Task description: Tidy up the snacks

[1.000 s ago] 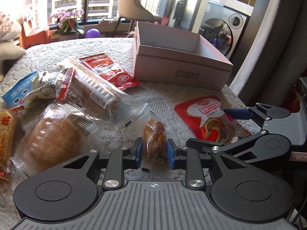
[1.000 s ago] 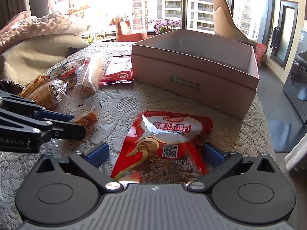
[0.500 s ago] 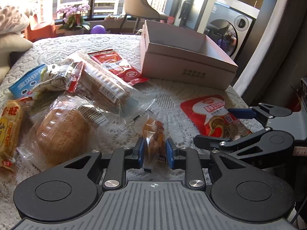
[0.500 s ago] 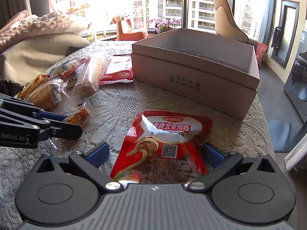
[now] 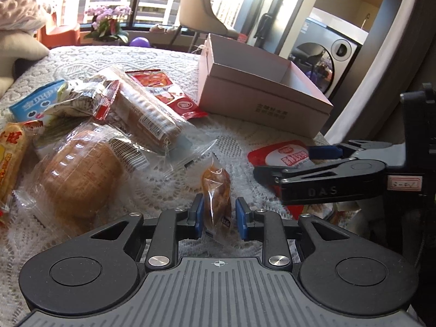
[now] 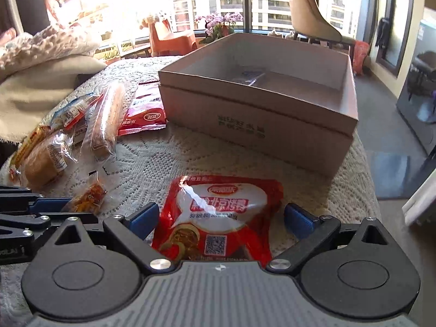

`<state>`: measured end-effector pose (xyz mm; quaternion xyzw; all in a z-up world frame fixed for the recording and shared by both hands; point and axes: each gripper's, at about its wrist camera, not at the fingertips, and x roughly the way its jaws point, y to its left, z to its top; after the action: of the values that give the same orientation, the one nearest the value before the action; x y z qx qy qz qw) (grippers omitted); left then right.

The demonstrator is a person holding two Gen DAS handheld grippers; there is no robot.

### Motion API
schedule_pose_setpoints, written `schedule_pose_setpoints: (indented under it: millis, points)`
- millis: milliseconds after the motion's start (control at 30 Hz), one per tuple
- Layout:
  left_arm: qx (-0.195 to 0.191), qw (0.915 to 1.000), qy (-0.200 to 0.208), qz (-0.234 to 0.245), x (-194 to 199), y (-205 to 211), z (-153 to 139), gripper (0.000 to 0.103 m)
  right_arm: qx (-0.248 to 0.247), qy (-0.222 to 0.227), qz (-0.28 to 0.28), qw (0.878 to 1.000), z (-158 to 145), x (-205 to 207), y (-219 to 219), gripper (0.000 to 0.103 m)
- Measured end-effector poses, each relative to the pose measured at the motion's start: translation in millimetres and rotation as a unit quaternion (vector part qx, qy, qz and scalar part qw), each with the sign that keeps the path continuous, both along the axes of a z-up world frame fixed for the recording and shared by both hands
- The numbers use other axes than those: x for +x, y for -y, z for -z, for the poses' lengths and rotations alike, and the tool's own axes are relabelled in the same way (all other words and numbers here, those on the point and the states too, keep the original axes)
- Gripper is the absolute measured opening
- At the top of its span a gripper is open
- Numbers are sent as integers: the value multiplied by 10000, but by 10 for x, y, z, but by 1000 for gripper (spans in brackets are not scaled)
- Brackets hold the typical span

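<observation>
My left gripper (image 5: 217,214) is shut on a small clear-wrapped brown snack (image 5: 216,189) and holds it a little above the lace tablecloth; the snack also shows in the right wrist view (image 6: 88,197). My right gripper (image 6: 219,218) is open, its blue pads on either side of a red snack pouch (image 6: 222,212), which is lifted off the table. The pouch also shows in the left wrist view (image 5: 283,154). The open pink cardboard box (image 6: 272,125) stands beyond both grippers, with one small packet inside.
A pile of wrapped snacks lies at the left: a round bread bun (image 5: 79,171), a long biscuit roll (image 5: 152,117), a red sachet (image 5: 169,92), a blue packet (image 5: 35,100) and a yellow packet (image 5: 11,150). The table edge drops off at the right.
My left gripper has risen and pulled back with the small snack in it. My right gripper has risen and moved toward the box with the red pouch between its fingers.
</observation>
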<state>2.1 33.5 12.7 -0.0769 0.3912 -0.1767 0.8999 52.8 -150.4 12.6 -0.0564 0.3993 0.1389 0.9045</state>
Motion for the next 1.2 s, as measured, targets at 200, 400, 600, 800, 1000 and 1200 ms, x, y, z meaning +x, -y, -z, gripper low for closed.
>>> schedule_pose_setpoints:
  millis: [200,400,600,800,1000,1200]
  points:
    - [176,9995,253,32,-72,58,22,28,39,98,-224,9997,-73,33,-9,83]
    - [254,9990,358,56,-107,80,27,28,412,429,-118,9982,-358,-153,218,81]
    - [179,9993,334,28,-106,58,32,28,862,914,-55,9921,-683,-264,397,81]
    - [186,9991,382,37,-111,55,42,28,870,1001,-60,9912,-630,-335,421,81]
    - [244,9987,449,47,-130,76,50,28,908,1164,-107,9890,-632,-479,439,81]
    - [272,9985,471,33,-136,89,53,28,1069,1093,-146,9881,-496,-587,475,87]
